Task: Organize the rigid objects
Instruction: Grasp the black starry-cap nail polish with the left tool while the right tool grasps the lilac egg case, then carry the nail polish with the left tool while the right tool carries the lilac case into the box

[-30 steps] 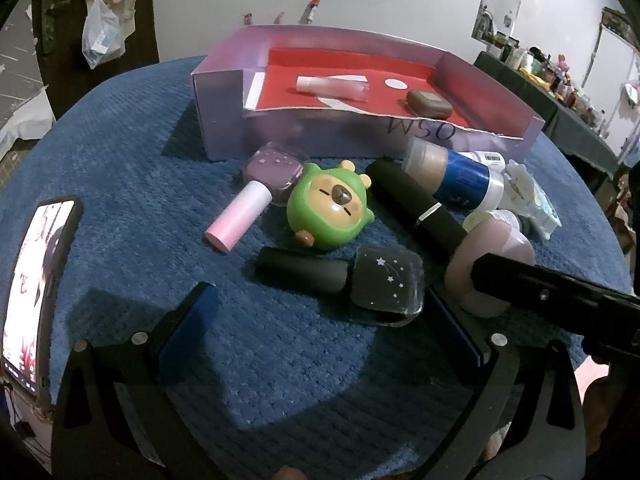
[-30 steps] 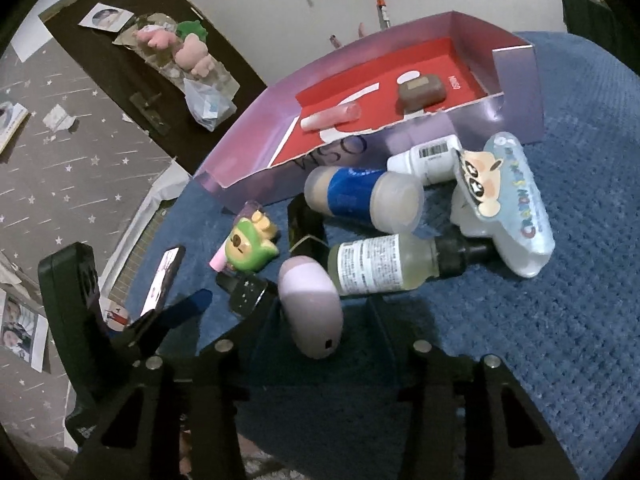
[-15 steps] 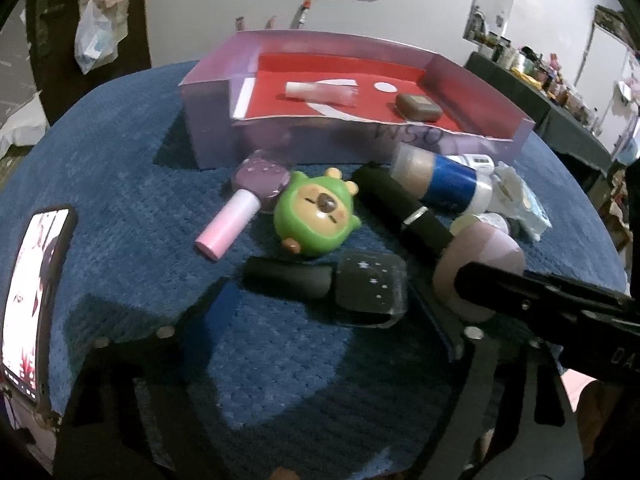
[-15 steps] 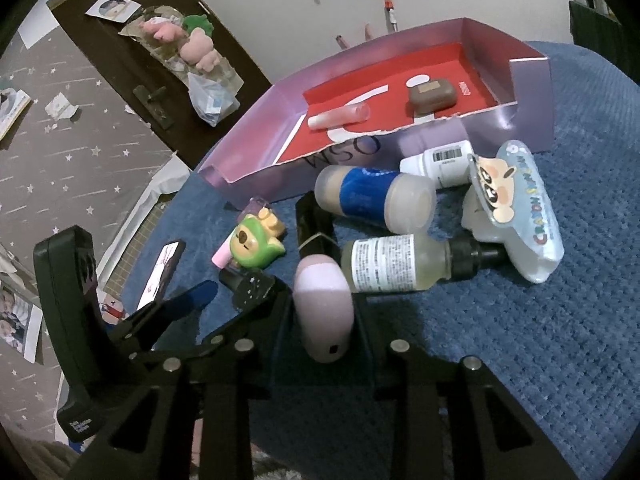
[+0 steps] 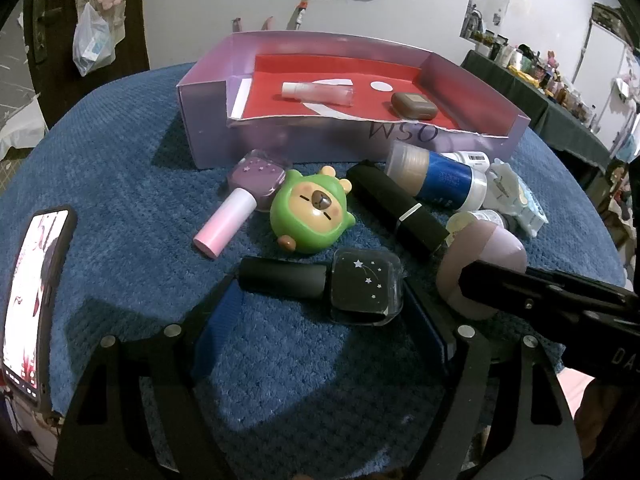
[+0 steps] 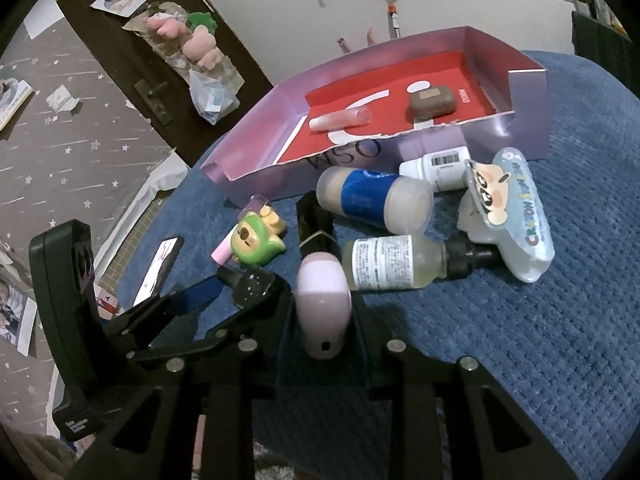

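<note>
Reading the scene from left to right, I note a phone (image 5: 30,300) lying at the left edge of the blue mat (image 5: 132,128), then my left gripper (image 5: 320,312), whose jaws stand wide apart on either side of the black star-printed bottle (image 5: 362,282); it has advanced over the last second, so that the bottle now sits at its fingertips rather than well ahead of them, though nothing is gripped. Next comes the green bear toy (image 5: 310,216), untouched beside the pink-capped purple bottle (image 5: 244,204). Further right, my right gripper (image 6: 322,316) has narrowed around the lilac oval case (image 6: 323,304): half a second ago daylight showed on both sides, whereas its pads now appear to press the case's flanks, so I judge it gripped while it rests on the mat. Behind the clutter stands the purple tray (image 5: 208,120), holding only a clear tube (image 5: 318,92) and a brown compact (image 5: 414,105). The remaining bottles and the cartoon-printed pouch (image 6: 516,216) lie just before its front wall. I take this to mean the case is the next item bound for the tray, with most sorting yet undone.
</note>
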